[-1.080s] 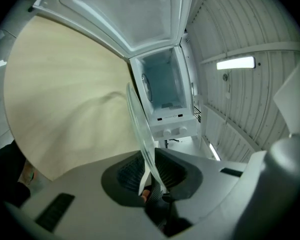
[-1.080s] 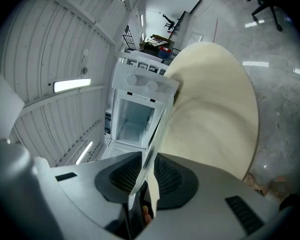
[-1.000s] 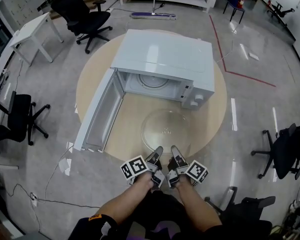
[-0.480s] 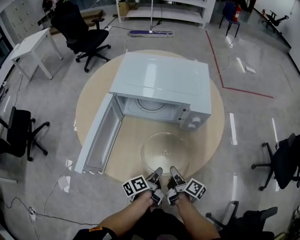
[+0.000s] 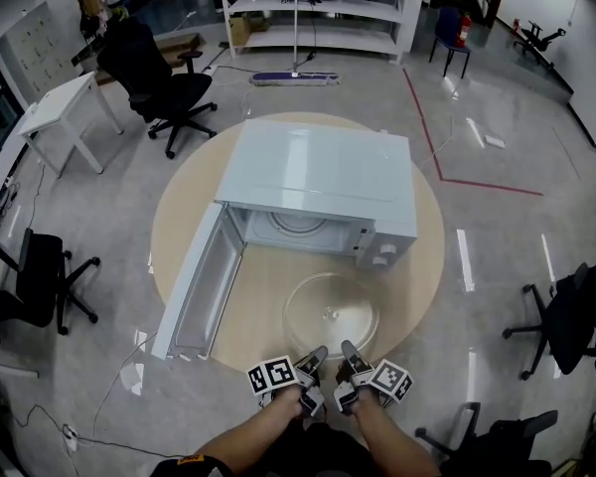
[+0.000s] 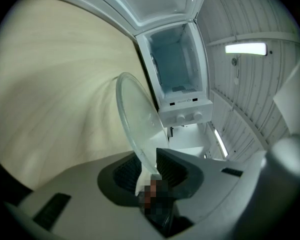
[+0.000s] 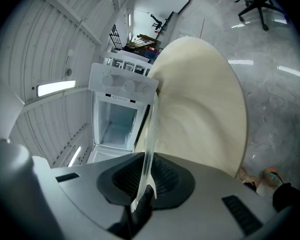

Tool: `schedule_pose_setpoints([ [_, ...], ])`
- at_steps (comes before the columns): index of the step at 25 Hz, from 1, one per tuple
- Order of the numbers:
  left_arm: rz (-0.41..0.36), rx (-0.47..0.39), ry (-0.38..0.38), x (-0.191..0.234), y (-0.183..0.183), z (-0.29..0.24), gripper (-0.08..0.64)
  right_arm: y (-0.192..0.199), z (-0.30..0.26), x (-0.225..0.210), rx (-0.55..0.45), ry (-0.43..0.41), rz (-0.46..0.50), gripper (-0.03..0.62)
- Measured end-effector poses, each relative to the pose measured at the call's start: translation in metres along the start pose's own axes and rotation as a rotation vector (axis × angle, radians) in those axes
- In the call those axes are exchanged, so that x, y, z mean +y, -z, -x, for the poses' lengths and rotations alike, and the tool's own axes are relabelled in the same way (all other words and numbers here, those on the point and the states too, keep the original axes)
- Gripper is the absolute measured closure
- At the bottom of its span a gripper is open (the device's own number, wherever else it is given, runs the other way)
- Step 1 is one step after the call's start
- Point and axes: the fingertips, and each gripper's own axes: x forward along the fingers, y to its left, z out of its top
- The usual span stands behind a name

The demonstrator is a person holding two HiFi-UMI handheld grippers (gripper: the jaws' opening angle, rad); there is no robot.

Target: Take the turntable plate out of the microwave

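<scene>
Turntable plate [image 5: 330, 313]: out of the microwave [image 5: 318, 177] already, flat in front of it, on or just over the round table [image 5: 194, 197]; cannot tell which. Near rim between the jaws of both tongs. Left gripper [image 5: 314, 358] letting go, jaws opening, rim loose between them. Right gripper [image 5: 350, 354] closing, pinching the thin glass. Best to keep the plate level, set it down softly, and let go only after resting it fully on the wood. Only in the head view: whole plate, and open door [image 5: 194, 281] at the left. Only in the gripper views: rim inside the jaws, and the empty oven inside.
</scene>
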Motion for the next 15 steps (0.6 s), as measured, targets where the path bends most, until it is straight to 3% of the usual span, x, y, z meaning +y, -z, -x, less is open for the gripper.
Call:
schedule_pose_setpoints([
  [6,-0.006,0.064,0.001,0.003,0.006,0.006,0.431,0.003,0.000,-0.001,0.011,0.006,-0.017,0.543],
  [15,-0.024,0.080,-0.015,0.008,0.016,0.022,0.387,-0.001,0.002,-0.002,0.004,0.010,-0.029,0.548],
])
